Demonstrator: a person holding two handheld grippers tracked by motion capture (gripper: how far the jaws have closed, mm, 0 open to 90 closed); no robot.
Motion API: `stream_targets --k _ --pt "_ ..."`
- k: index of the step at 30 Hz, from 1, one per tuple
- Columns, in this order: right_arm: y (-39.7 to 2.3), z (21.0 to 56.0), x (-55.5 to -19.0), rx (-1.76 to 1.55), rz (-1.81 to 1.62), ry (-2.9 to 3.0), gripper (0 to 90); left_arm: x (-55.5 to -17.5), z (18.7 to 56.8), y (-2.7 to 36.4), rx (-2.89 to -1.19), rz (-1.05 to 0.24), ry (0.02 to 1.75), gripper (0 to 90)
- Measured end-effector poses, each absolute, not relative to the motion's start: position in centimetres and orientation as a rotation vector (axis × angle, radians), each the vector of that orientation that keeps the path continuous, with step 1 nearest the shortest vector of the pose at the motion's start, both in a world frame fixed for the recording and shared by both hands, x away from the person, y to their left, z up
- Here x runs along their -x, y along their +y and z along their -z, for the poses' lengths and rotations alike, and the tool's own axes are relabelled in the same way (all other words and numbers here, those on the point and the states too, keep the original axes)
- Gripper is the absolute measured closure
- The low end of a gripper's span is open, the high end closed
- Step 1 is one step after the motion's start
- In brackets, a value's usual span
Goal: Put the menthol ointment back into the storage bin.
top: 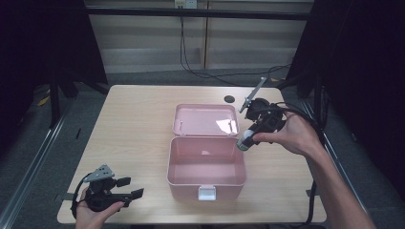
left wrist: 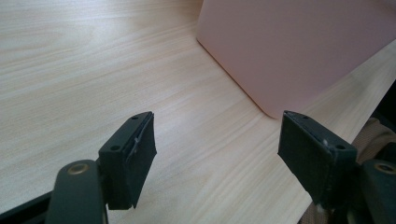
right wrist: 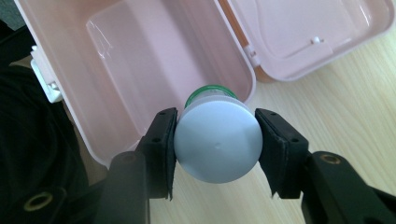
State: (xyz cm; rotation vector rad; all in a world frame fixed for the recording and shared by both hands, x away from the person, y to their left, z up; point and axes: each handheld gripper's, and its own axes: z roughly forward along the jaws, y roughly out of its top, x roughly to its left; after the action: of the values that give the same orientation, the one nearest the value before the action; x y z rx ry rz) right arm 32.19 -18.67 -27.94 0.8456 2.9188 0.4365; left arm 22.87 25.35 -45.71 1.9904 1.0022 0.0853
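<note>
Item: white bottle [right wrist: 217,142], pinched in our right gripper [top: 251,135], at the pink box's [top: 206,181] three-o'clock rim. Left gripper [top: 130,187] spread, idle. Step: carrying in. Next: we lower, then release.

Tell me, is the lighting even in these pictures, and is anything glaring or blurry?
High view: the table is lit but the surroundings fall into darkness, and a bright glare patch sits on the pink box's open lid. Right gripper view: the white bottle looks soft, the box behind it sharper. Left gripper view: even light, wood grain crisp.
</note>
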Motion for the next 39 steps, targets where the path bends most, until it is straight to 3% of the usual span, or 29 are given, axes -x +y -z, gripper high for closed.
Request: stream_targets --k 39 --pt "-10.6 29.9 -33.9 -0.561 -0.445 3.019 51.4 -22.8 45.6 25.3 -1.995 -0.089 0.997 27.3"
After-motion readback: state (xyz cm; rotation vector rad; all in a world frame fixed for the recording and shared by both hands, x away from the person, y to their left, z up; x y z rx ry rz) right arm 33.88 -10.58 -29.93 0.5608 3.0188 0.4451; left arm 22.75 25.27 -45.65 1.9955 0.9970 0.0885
